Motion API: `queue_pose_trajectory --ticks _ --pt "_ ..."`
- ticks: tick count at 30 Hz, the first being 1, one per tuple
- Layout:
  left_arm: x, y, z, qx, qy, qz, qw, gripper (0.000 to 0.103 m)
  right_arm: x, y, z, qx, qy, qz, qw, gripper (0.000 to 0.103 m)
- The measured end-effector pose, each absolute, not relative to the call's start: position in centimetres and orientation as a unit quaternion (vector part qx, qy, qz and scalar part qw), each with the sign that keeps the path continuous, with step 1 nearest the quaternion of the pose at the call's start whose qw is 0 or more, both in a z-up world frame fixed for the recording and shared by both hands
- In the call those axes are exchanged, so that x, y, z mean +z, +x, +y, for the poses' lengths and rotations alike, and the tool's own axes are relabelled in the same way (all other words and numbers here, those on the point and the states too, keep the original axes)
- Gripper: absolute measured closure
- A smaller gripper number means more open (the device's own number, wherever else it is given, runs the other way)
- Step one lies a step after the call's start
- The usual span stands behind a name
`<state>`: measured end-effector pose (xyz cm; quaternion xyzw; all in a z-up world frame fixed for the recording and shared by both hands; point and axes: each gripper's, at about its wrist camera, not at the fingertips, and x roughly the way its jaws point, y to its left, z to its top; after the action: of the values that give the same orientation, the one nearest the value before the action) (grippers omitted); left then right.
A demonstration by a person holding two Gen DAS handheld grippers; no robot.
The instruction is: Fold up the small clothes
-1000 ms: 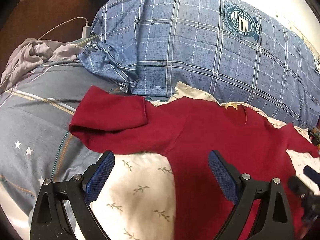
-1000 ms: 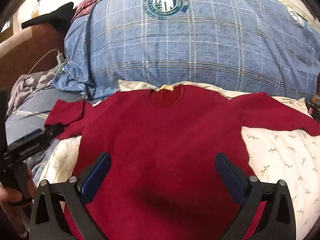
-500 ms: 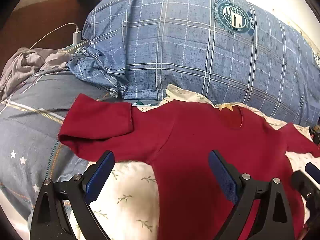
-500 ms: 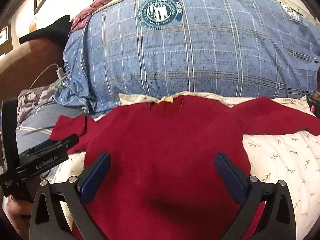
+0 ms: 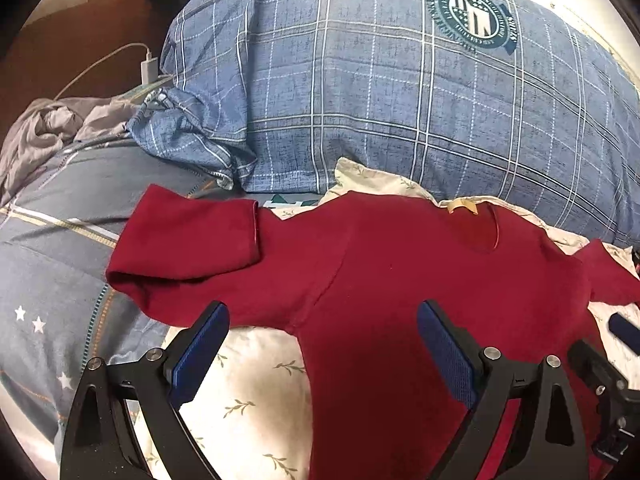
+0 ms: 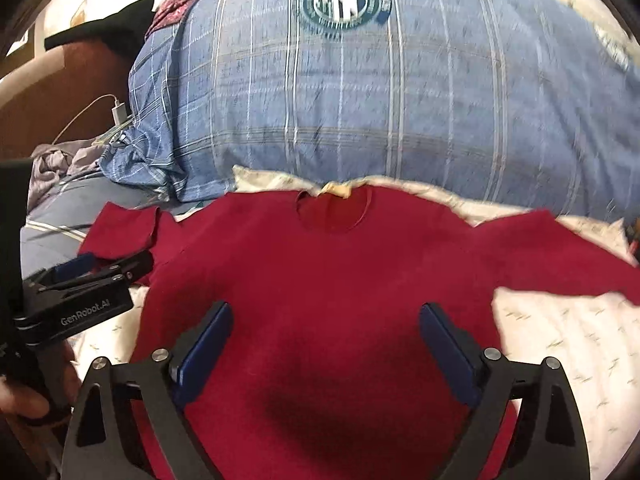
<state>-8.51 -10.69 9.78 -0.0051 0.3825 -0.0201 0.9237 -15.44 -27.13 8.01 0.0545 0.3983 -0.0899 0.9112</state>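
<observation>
Lying beneath spread fingers [image 6: 204,344], red shirt [image 6: 320,280]

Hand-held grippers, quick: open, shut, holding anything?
Left gripper: open, empty, over the red shirt.
Right gripper: open, empty.

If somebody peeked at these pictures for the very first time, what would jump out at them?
First, the bright dark-red long-sleeved top spread flat on the cream leaf-print sheet, its left sleeve folded back on itself. Behind it bulges a big blue plaid pillow bearing a round teal crest. In front, the left gripper and the right gripper hover open above the top.
</observation>
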Motion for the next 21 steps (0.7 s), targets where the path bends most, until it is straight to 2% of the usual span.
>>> queue_pose_trajectory --ticks 1,3,21 --pt "9.6 -8.3 -10.7 -0.018 -0.003 0.385 0.923 0.008 7.8 -15.2 -27.0 -0.086 0.054 0.404 0.909 0.017" --pt "9.5 -8.2 -10.8 -0.018 0.003 0.385 0.923 0.008 7.5 -14.9 -26.7 -0.087 0.040 0.407 0.908 0.018" --pt "9.0 -7.7 -9.4 -0.020 -0.014 0.382 0.924 0.008 5.5 -13.5 -26.0 -0.100 0.064 0.410 0.904 0.016"
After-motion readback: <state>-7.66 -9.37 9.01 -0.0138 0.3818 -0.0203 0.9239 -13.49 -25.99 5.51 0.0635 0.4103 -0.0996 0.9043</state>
